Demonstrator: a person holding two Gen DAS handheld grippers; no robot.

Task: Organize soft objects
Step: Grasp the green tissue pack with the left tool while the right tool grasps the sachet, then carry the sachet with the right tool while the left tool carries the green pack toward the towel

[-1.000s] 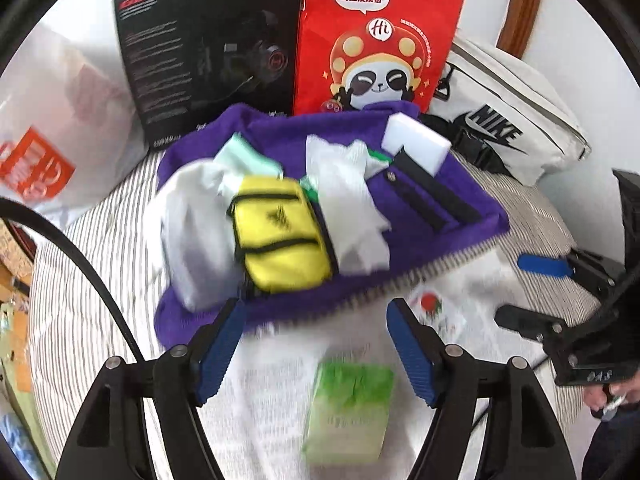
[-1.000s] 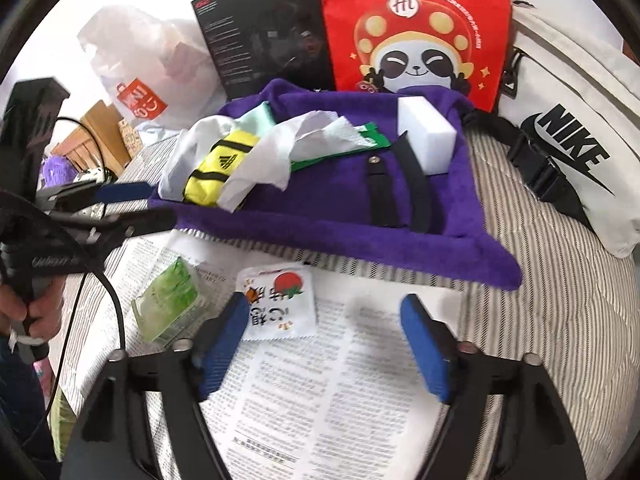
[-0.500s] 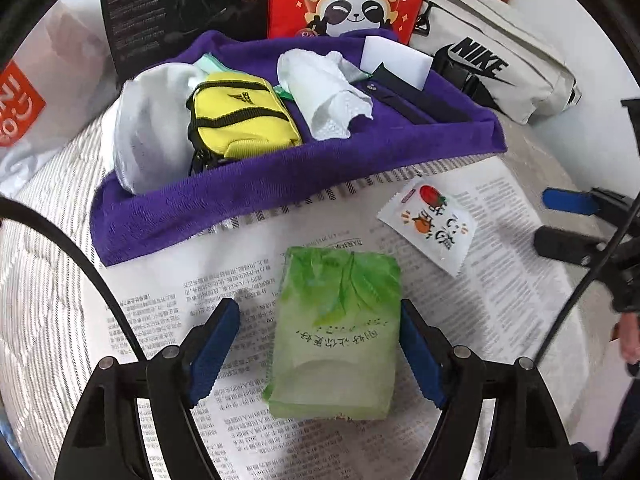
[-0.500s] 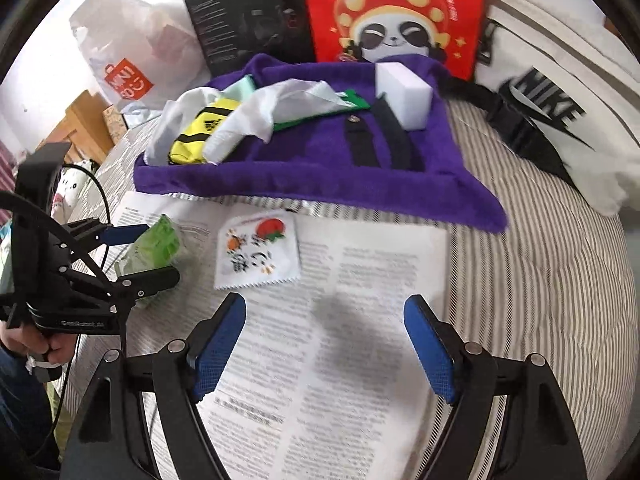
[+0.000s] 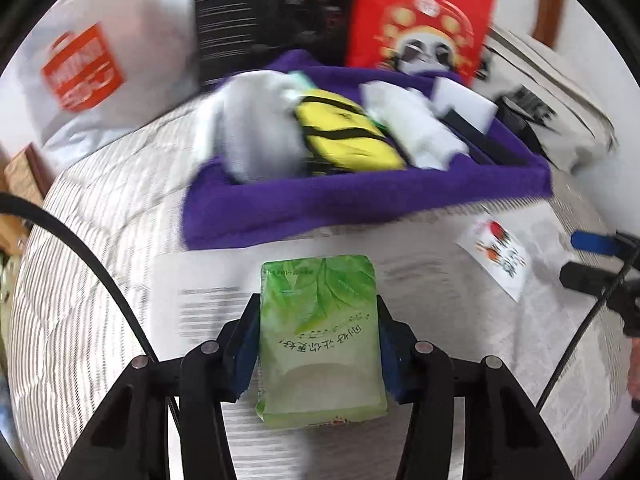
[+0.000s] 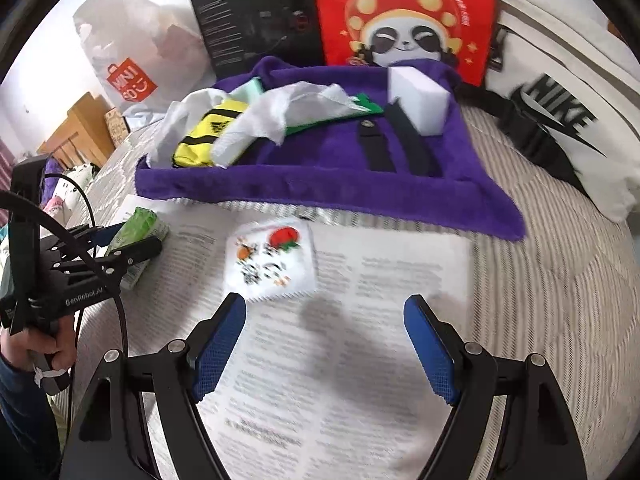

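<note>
several soft items (image 6: pixel 256 120) on purple towel (image 6: pixel 320 184), tissue pack (image 5: pixel 320 336) outside

**Blurred, cut off, covered**

In the left wrist view the deep purple plush towel (image 5: pixel 360 200) and the things piled on it are smeared by motion. The print on the white printed paper sheet (image 5: pixel 208 308) in front of the towel cannot be read. Behind the towel, the red panda-print paper bag (image 5: pixel 420 20) is cut off by the top edge. The soft green tissue pack (image 6: pixel 140 232) is partly covered by the left gripper (image 6: pixel 136 242) in the right wrist view.
</note>
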